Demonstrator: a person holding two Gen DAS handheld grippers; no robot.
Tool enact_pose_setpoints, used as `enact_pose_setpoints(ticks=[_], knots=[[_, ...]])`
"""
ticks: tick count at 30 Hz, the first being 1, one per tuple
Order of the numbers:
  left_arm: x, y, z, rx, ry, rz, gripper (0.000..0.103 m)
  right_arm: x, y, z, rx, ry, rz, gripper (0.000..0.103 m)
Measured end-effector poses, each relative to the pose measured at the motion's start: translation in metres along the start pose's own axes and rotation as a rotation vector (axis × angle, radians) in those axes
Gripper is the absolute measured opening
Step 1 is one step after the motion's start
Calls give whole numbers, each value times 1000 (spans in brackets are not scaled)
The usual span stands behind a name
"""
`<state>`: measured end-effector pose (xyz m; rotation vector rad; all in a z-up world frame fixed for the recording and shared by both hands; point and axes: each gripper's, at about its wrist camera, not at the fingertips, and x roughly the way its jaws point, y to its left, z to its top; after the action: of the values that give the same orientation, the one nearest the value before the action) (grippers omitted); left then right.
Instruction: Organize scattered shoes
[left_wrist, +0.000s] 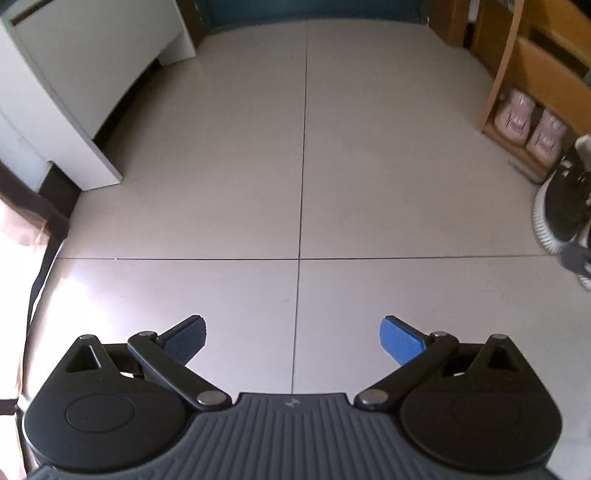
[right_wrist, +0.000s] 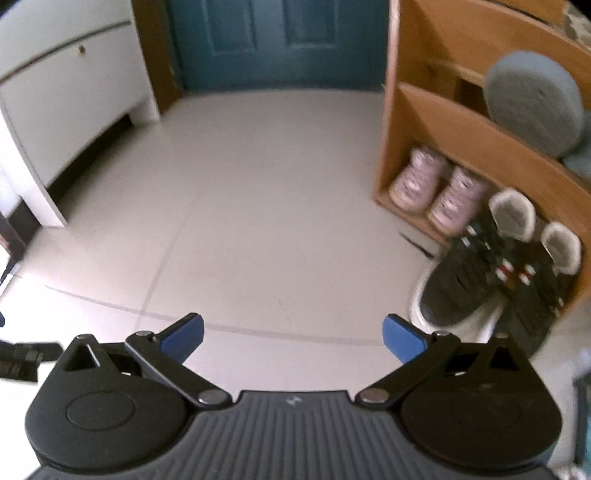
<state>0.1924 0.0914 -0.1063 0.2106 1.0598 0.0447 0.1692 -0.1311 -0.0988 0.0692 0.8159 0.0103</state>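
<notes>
While both cameras look over the same pale tiled floor, each catches parts the other misses.

Left gripper: the left gripper (left_wrist: 293, 339) hangs above the tiled floor (left_wrist: 221, 184), its blue-padded fingers (left_wrist: 400, 345) spread wide with nothing between them.

Right gripper: the right gripper (right_wrist: 293, 338) also stands wide and empty, over the floor just left of the dark sneakers.

Dark sneakers: the right wrist view shows the pair of dark sneakers (right_wrist: 491, 273) whole, side by side, with white soles and pale linings, heels at the foot of the wooden shoe rack (right_wrist: 461, 122) and toes out on the floor. The left wrist view catches only one of them, blurred, at its right edge (left_wrist: 565, 199).

Pink shoes: a pair of pink shoes (right_wrist: 436, 192) sits side by side on the rack's bottom shelf, left of the sneakers; both views show it (left_wrist: 528, 127).

Right view only: a teal door (right_wrist: 280, 44) at the far end and a grey round cushion (right_wrist: 535, 103) on an upper shelf of the rack.

Both views: a white cabinet (left_wrist: 74, 74) along the left side.
</notes>
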Motion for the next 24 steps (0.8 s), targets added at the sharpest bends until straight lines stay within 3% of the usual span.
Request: enact_pose_setpoints(ticks=[5, 8, 12, 17, 24], knots=[[17, 5, -6, -9, -39, -76, 103, -7, 11, -27, -15, 34, -136, 102], [23, 14, -21, -45, -55, -81, 103, -5, 22, -34, 8, 48, -182, 102], [39, 22, -35, -79, -8, -79, 103, 0, 52, -34, 14, 4, -211, 102], [39, 34, -48, -65, -8, -46, 103, 11, 92, -42, 11, -30, -161, 102], [21, 50, -72, -107, -29, 35, 103, 10, 107, -65, 4, -68, -102, 102]])
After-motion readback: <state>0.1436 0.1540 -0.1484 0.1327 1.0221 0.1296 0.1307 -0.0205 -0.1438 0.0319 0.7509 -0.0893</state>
